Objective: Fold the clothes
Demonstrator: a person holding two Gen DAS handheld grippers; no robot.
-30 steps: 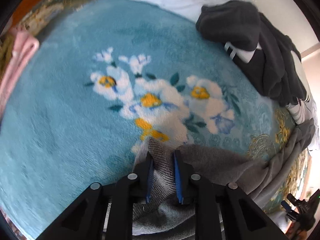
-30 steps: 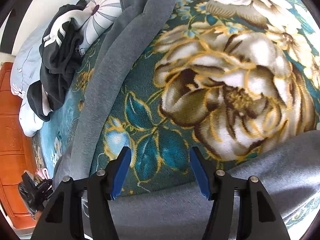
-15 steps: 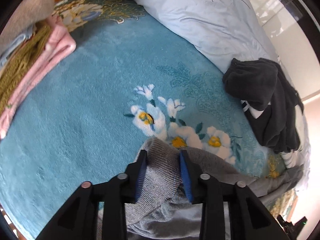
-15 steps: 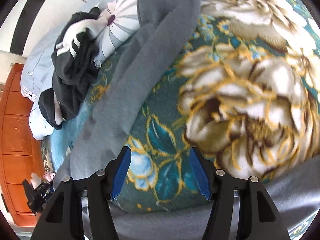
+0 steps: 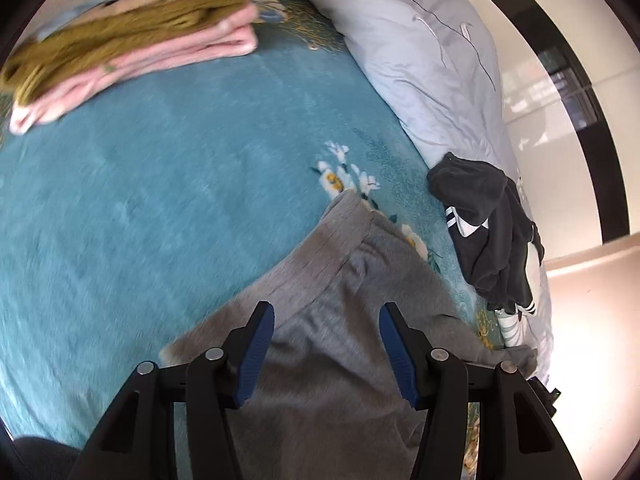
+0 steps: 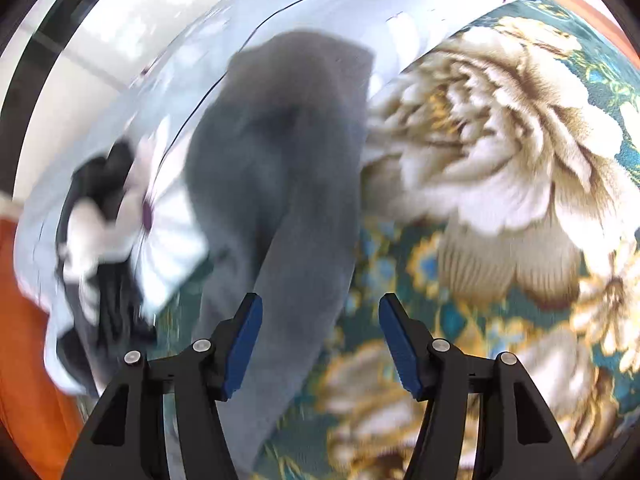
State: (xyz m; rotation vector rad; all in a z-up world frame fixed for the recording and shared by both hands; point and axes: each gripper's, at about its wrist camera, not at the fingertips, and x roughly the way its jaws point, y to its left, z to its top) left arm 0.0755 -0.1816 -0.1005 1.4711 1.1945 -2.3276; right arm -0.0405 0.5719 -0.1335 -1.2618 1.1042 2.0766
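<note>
Plush teal blanket (image 5: 160, 200) with woven flowers covers the bed. Soft grey trousers (image 5: 340, 320) lie flat on it, ribbed waistband toward the flowers. Left hand-held gripper (image 5: 326, 350) hovers above them, jaws just opened, nothing pinched. Right hand-held gripper (image 6: 320, 340) gapes empty over a fleecy trouser leg. Folded pink and olive knits (image 5: 120, 40) sit stacked beyond.

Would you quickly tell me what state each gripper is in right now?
Left gripper: open, jaws have just been opening; the grey garment lies below them, released.
Right gripper: open, holding nothing.
</note>
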